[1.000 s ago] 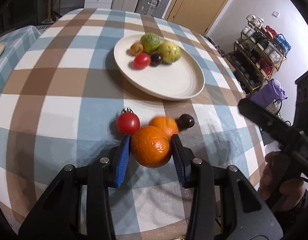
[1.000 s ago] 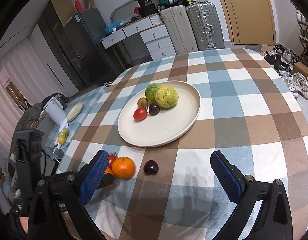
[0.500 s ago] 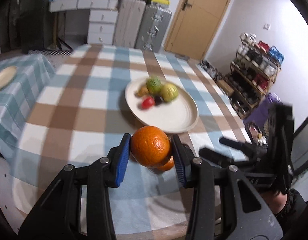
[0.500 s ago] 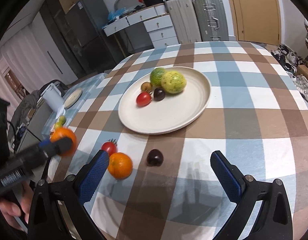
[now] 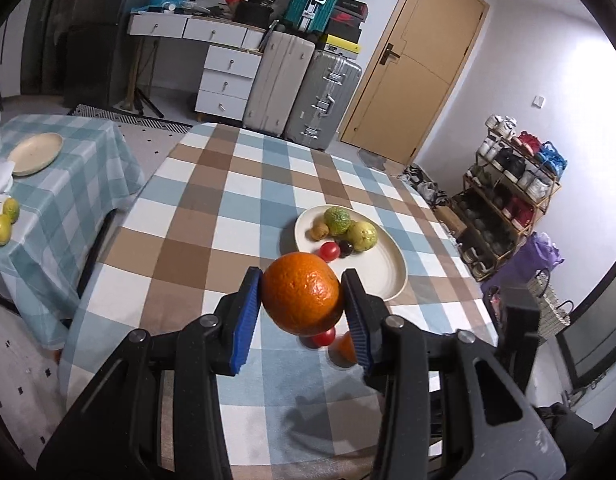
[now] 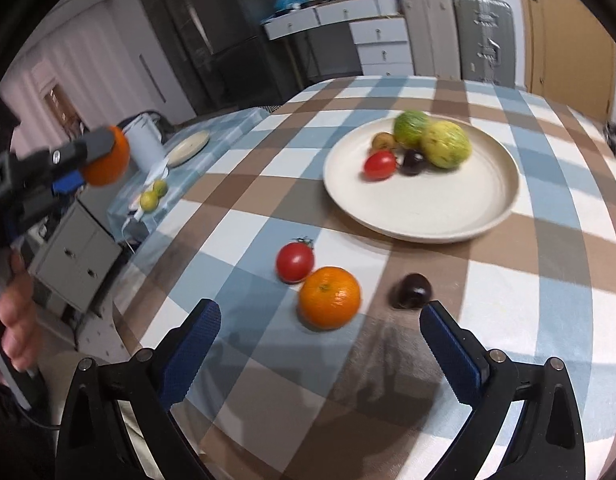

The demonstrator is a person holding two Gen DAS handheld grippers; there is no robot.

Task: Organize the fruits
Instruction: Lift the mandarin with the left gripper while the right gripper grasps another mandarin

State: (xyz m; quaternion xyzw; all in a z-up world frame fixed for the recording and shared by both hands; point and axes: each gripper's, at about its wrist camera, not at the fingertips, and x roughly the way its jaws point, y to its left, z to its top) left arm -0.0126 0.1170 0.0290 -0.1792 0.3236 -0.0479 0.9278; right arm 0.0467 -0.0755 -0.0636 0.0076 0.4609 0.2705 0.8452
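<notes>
My left gripper (image 5: pixel 302 294) is shut on a large orange (image 5: pixel 301 293), held in the air above the checked table (image 5: pixel 212 216); the same orange (image 6: pixel 108 157) shows at the far left of the right wrist view. A cream plate (image 6: pixel 422 208) carries a red tomato (image 6: pixel 380 165), a dark plum, a small brown fruit and two green-yellow fruits. On the cloth lie a tomato (image 6: pixel 295 261), a smaller orange (image 6: pixel 329 297) and a dark plum (image 6: pixel 414 290). My right gripper (image 6: pixel 320 332) stands open just short of the smaller orange, nothing between its fingers.
A low side table (image 5: pixel 60 184) to the left bears a small plate (image 5: pixel 37 153) and two lemons (image 5: pixel 5 220). Suitcases (image 5: pixel 300 92), drawers and a door stand behind. A shoe rack (image 5: pixel 508 196) is on the right. A hand (image 6: pixel 16 320) holds the left gripper.
My left gripper has lifted the large orange off the cloth and drawn back and up. The right gripper has shifted left toward the smaller orange, still open.
</notes>
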